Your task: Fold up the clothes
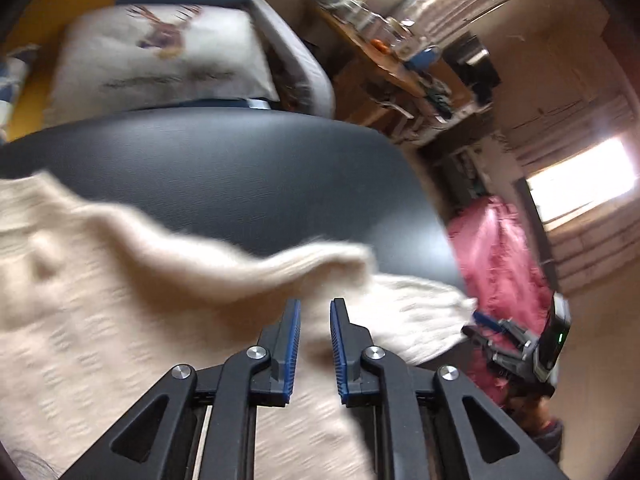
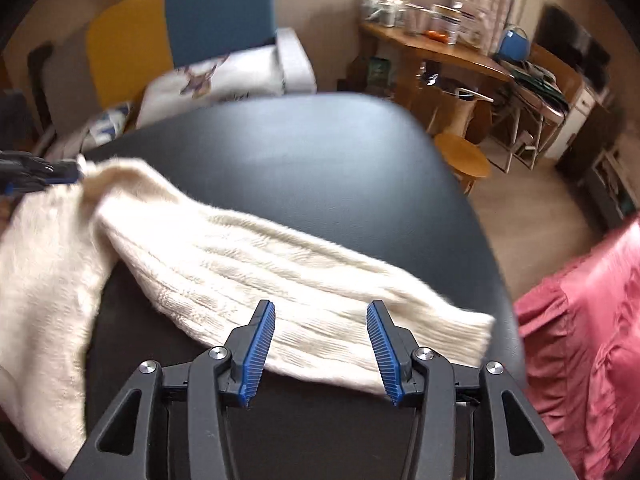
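On the left side, the cream knitted sweater (image 1: 92, 300) lies on the dark surface (image 1: 224, 168), and part of its body hangs over the near edge. The left hand-held gripper (image 1: 315, 308) is directly above the knit. Its blue pads (image 1: 295, 344) stand a little apart, with a narrow gap between them, and in the left wrist view no cloth is seen inside this gap. In the right wrist view the tip of this gripper is at the far left, just at a raised corner of the sweater, but blur hides whether it pinches it, so I cannot tell if it holds anything.

In the middle, one sleeve (image 2: 304, 280) stretches flat across the surface toward the right, and its ribbed cuff (image 2: 472, 336) is near the right edge.

On the right, the right hand-held gripper (image 2: 321, 312) hovers just above the sleeve with its jaws wide apart and nothing between them. A pink cloth (image 2: 592, 320) is beyond the edge of the surface.

I judge that the folding is at an early step: the sweater is spread out, and the sleeve is not yet folded in. The next move probably calls for the right gripper to descend, close on the sleeve near the cuff, and carry it over the body, while the left side keeps the sweater from sliding.
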A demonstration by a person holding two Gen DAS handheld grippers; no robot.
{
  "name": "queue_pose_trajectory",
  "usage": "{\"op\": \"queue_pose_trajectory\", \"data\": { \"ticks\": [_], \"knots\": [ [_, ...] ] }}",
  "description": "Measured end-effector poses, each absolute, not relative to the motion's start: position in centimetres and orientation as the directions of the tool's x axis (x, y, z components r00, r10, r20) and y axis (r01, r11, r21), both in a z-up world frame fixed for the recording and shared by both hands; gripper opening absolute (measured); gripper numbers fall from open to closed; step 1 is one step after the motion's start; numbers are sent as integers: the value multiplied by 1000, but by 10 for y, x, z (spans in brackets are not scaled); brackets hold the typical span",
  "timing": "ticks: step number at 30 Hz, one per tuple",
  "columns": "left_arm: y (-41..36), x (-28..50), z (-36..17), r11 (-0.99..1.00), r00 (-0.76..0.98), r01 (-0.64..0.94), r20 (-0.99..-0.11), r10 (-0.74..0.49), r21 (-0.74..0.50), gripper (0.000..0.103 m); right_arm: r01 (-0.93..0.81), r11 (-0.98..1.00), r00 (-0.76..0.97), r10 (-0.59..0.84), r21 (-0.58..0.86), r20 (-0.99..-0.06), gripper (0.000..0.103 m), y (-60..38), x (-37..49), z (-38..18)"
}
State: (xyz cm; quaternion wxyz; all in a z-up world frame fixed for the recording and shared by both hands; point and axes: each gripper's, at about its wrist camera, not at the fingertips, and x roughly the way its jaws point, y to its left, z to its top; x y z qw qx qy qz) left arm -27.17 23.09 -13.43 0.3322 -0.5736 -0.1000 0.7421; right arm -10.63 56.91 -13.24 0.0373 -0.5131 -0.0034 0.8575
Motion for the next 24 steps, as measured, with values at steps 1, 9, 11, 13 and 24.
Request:
{"op": "queue_pose_trajectory", "data": {
  "ticks": [1, 9, 11, 13, 24],
  "knots": [
    [225, -268, -140, -777, -124, -383, -805, 580, -500, 14, -64, -996, -451, 88, -66, -888, 49, 563, -111, -142],
    [190, -246, -172, -862, -145, -394, -905, 401, -319, 11, -326, -940, -322, 209, -99, -924, 74, 616, -109, -183],
    [190, -240, -162, -854, -157, -391, -890, 429, -343, 11, -361, -929, -330, 211, -83, -920, 78, 625, -106, -184],
    [197, -225, -148, -809, -157, -430, -850, 504, -400, 11, -376, -924, -334, 208, -73, -919, 78, 626, -100, -183],
    [326, -166, -150, -696, -190, -694, -886, 423, -183, 20, -214, -964, -563, -12, 160, -826, 78, 548, -88, -146]
  ]
}}
